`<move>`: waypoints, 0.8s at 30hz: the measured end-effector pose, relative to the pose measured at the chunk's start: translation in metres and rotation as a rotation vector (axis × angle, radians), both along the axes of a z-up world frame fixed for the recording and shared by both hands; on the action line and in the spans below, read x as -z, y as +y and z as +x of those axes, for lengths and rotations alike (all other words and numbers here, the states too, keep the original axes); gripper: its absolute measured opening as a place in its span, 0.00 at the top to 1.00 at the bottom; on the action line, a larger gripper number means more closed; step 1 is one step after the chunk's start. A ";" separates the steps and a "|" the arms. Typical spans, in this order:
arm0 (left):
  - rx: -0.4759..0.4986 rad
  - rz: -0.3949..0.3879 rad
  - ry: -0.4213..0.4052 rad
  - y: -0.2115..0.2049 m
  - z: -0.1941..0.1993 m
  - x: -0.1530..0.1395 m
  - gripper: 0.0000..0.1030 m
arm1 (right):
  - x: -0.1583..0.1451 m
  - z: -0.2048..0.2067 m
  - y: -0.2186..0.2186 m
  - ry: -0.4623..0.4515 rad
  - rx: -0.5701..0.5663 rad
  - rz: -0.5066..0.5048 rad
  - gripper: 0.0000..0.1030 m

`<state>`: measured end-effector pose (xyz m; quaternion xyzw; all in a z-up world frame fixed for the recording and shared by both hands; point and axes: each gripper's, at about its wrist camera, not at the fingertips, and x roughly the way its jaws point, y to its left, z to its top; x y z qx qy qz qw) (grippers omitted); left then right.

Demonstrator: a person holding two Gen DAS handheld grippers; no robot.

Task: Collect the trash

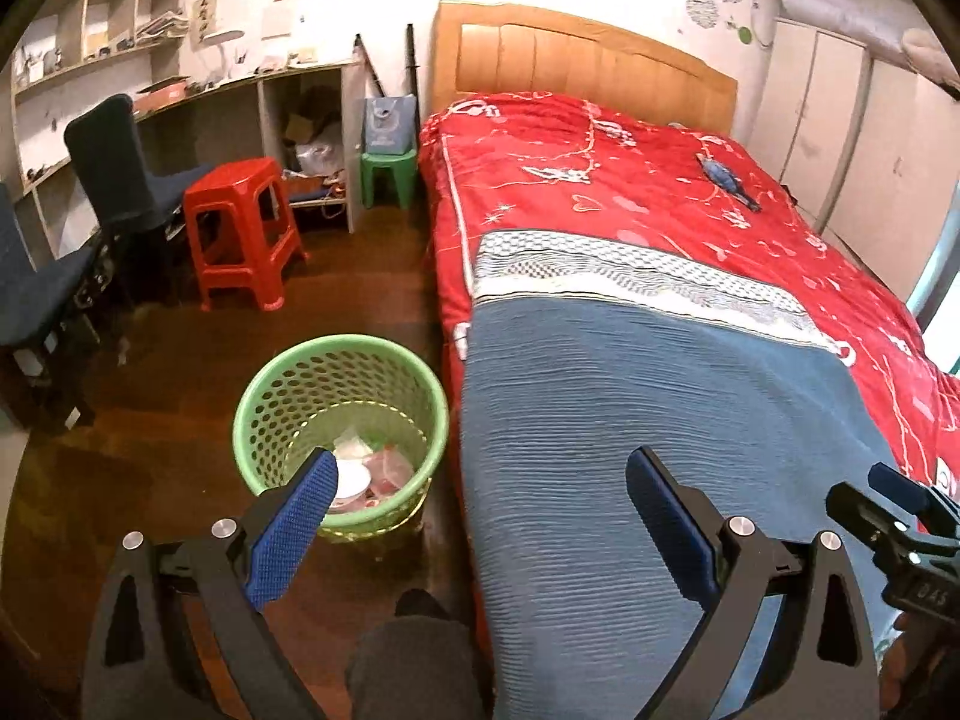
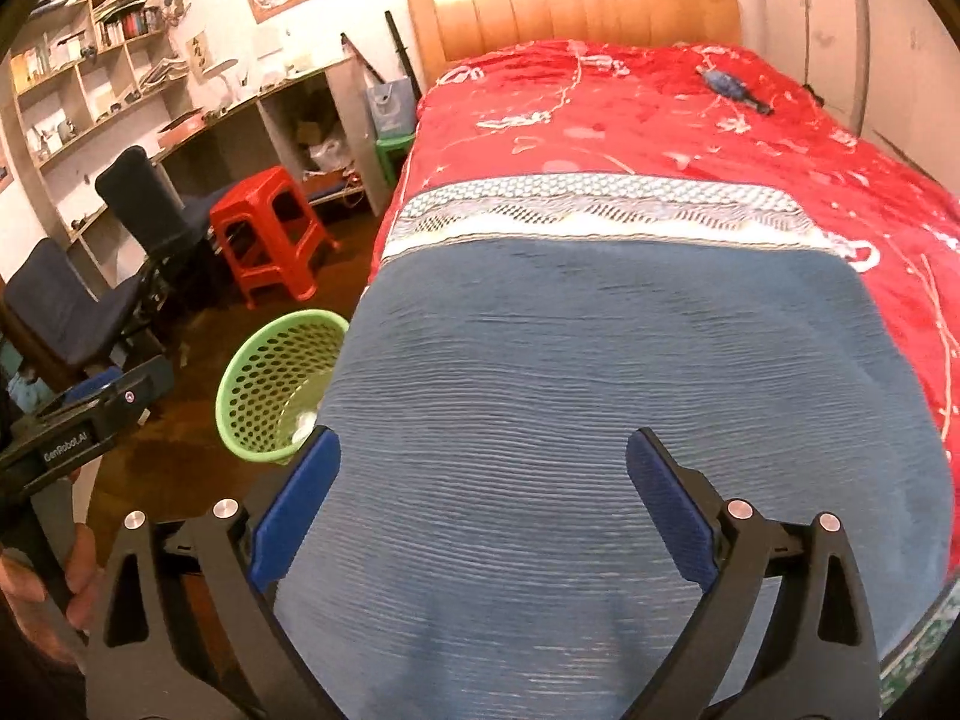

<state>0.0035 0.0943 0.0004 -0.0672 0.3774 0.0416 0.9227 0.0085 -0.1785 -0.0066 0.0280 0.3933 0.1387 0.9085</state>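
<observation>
A green perforated trash basket (image 1: pixel 288 396) stands on the wooden floor beside the bed, with white and pink trash (image 1: pixel 375 468) inside. It also shows in the right wrist view (image 2: pixel 264 372). A blue wrapper-like piece (image 1: pixel 727 179) lies far up the red bedspread, also in the right wrist view (image 2: pixel 733 87). My left gripper (image 1: pixel 480 516) is open and empty, over the bed's edge next to the basket. My right gripper (image 2: pixel 483 498) is open and empty above the blue blanket (image 2: pixel 600 390).
The bed (image 1: pixel 660 210) fills the right side, with a wooden headboard (image 1: pixel 588 60). A red stool (image 1: pixel 240 228), a green stool (image 1: pixel 389 171), dark chairs (image 1: pixel 120 168) and a desk with shelves stand on the left. A wardrobe (image 1: pixel 840 138) lines the right wall.
</observation>
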 end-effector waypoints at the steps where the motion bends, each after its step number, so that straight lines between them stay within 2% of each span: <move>1: 0.005 0.003 -0.005 -0.003 -0.002 -0.002 0.09 | -0.001 -0.003 -0.001 -0.005 0.002 -0.002 0.07; 13: 0.027 0.027 -0.036 -0.024 -0.018 -0.013 0.09 | -0.014 -0.026 -0.022 -0.060 0.045 -0.001 0.06; 24: 0.023 0.039 -0.050 -0.030 -0.025 -0.019 0.09 | -0.020 -0.031 -0.022 -0.094 0.030 0.009 0.05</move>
